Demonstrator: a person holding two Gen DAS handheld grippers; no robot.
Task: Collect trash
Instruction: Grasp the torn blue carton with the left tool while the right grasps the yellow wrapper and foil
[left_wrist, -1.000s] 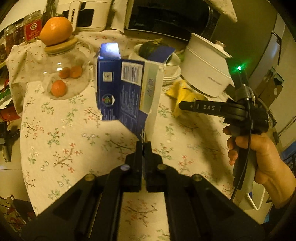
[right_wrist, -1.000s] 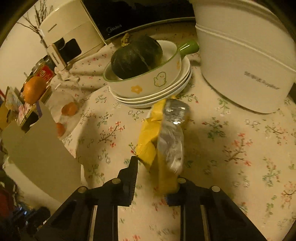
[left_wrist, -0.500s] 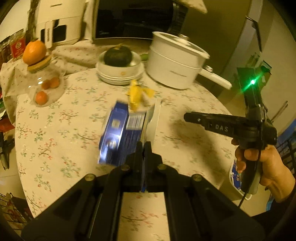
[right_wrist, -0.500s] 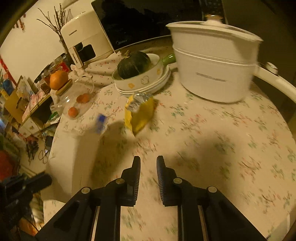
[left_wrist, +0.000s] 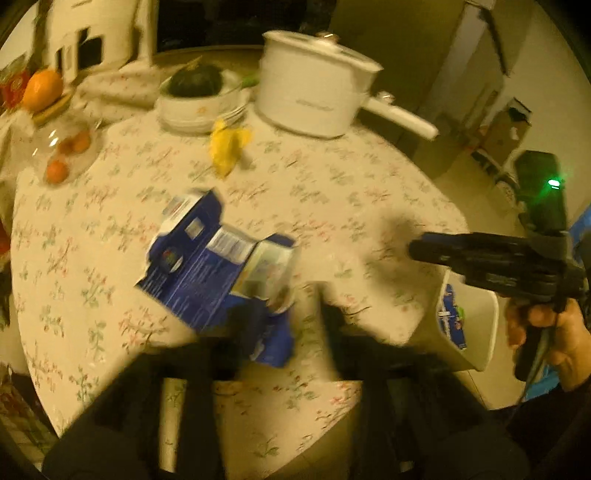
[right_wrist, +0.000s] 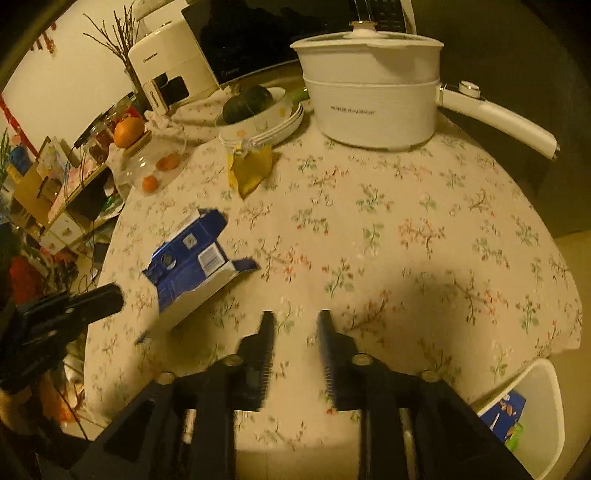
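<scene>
The left gripper (left_wrist: 284, 325) is blurred in its own view, its fingers spread apart, with the flattened blue-and-white cardboard carton (left_wrist: 218, 266) lying just ahead of them. From the right wrist view the carton (right_wrist: 195, 266) looks tilted, one edge raised over the near rim of the tabletop (right_wrist: 406, 229), but whether the left gripper (right_wrist: 110, 295) touches it I cannot tell; it does not appear clamped.

The right gripper (right_wrist: 293, 332) is partly open and holds nothing, poised above the floral cloth near the round tabletop's front edge.

Below that edge, on the right, stands a white plastic bin (right_wrist: 543, 410) with a blue wrapper already inside, presumably the place for the trash, so the carton sits at the near edge on its way there.

Farther back, a crumpled yellow wrapper (right_wrist: 251, 170) lies just in front of the stacked white bowls holding a dark green squash (right_wrist: 247, 101), beside a white lidded pot with a long handle (right_wrist: 373, 99); it looks like the next piece to collect.
</scene>
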